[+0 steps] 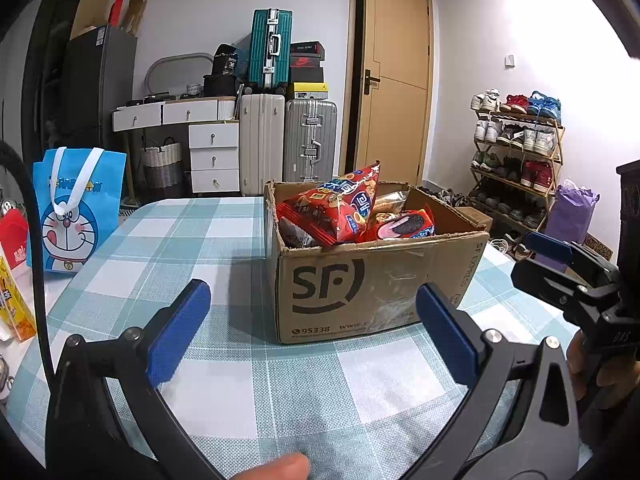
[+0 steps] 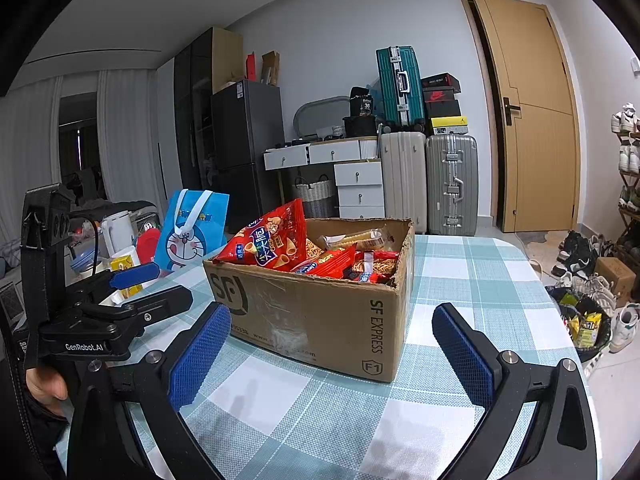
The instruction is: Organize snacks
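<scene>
Ahead of the hand-held gripper, a desk (image 1: 200,236) spreads under a blue-and-white checked cloth. Off to its left stands a blue Doraemon tote bag (image 1: 78,208). Far beyond, against the wall: a teal suitcase (image 1: 270,50) stacked above a cream suitcase (image 1: 261,142) and a silver suitcase (image 1: 311,140). To the right, a wooden door (image 1: 394,80), then a shoe rack (image 1: 516,152) full of sneakers.

At nine o'clock in the left wrist view, a yellow carton (image 1: 16,304) and a red pack (image 1: 14,236) are sliced by the frame edge. The cardboard box (image 2: 320,312) hides most of the snacks behind its near wall; the big red bag (image 2: 272,244) covers those beneath. At three o'clock, the shoe rack (image 2: 628,168) runs off frame.
</scene>
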`<state>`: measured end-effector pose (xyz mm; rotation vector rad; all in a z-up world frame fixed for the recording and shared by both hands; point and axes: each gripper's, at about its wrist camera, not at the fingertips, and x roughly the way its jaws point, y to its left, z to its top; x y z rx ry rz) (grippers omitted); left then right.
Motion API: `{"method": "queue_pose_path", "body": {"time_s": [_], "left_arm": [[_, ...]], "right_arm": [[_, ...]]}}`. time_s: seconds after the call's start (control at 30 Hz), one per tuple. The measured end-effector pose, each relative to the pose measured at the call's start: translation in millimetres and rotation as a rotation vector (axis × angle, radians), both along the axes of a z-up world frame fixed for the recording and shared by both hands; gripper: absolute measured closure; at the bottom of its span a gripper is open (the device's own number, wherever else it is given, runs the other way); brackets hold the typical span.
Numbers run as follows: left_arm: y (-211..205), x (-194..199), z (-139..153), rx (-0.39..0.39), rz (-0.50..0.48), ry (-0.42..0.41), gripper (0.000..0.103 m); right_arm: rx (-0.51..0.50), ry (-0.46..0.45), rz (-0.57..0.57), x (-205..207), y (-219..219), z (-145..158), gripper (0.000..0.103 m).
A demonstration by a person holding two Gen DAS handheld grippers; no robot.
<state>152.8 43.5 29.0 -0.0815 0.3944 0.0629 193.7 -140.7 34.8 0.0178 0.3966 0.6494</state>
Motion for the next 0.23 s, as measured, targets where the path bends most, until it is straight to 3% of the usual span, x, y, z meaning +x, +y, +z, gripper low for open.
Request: {"method": "queue_pose_path", "body": {"time_s": [0.23], "left_arm": [[0.5, -1.4, -1.3, -0.003, -0.005, -0.004, 0.000]], "right_arm": [[0.000, -0.001, 0.000, -0.1, 0.0, 0.1, 0.000]]}}
